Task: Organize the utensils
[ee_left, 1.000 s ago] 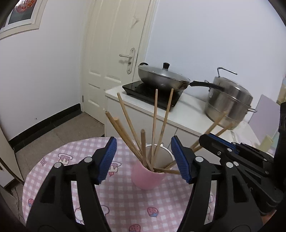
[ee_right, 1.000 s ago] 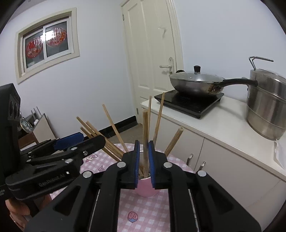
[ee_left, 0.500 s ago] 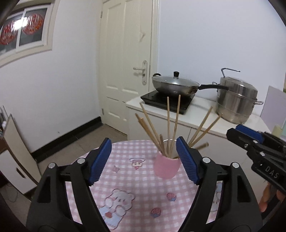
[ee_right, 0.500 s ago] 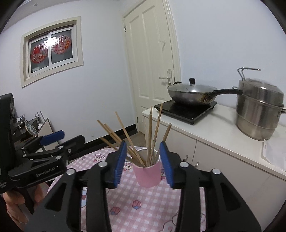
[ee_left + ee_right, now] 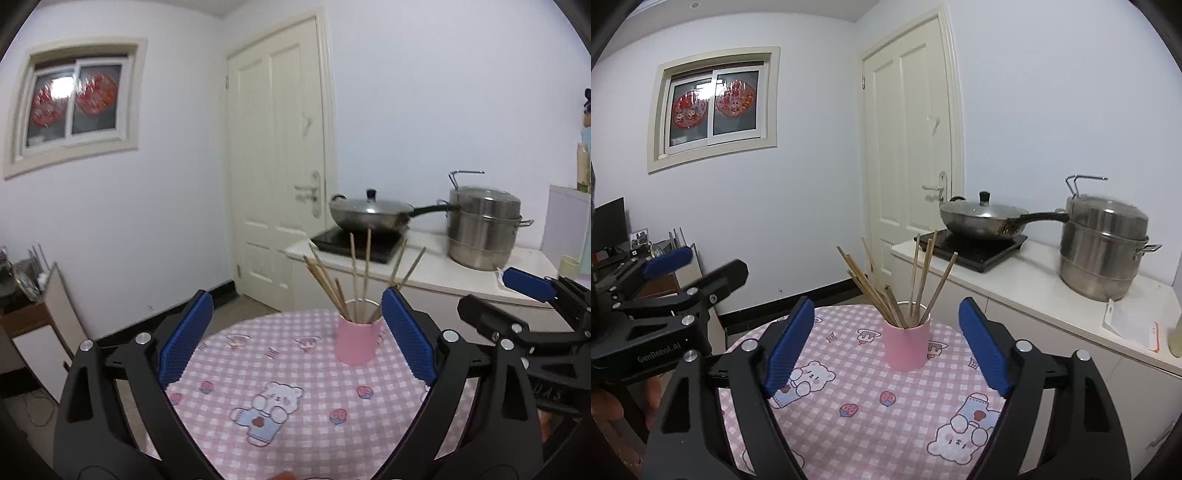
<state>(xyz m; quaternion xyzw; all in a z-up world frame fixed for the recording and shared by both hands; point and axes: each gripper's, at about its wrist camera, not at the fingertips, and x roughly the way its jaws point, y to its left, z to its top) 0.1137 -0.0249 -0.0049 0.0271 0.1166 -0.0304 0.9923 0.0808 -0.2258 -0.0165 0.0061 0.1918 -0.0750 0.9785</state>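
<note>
A pink cup (image 5: 357, 342) (image 5: 906, 346) stands upright on a round table with a pink checked cloth (image 5: 295, 417) (image 5: 871, 413). Several wooden chopsticks (image 5: 354, 275) (image 5: 916, 280) stand fanned out in it. My left gripper (image 5: 295, 339) is open and empty, held back from the cup above the table. My right gripper (image 5: 886, 343) is open and empty, also back from the cup. Each gripper shows at the edge of the other's view, the right one (image 5: 528, 284) and the left one (image 5: 666, 261).
A white counter (image 5: 1015, 280) behind the table holds a black hob with a lidded wok (image 5: 982, 219) and a steel steamer pot (image 5: 1104, 251). A white door (image 5: 908, 166) is at the back. Low furniture (image 5: 33, 295) stands at the left wall.
My right gripper was shut on a chopstick over the cup, then opened and left it in the cup. Both grippers have pulled back and up from the cup.
</note>
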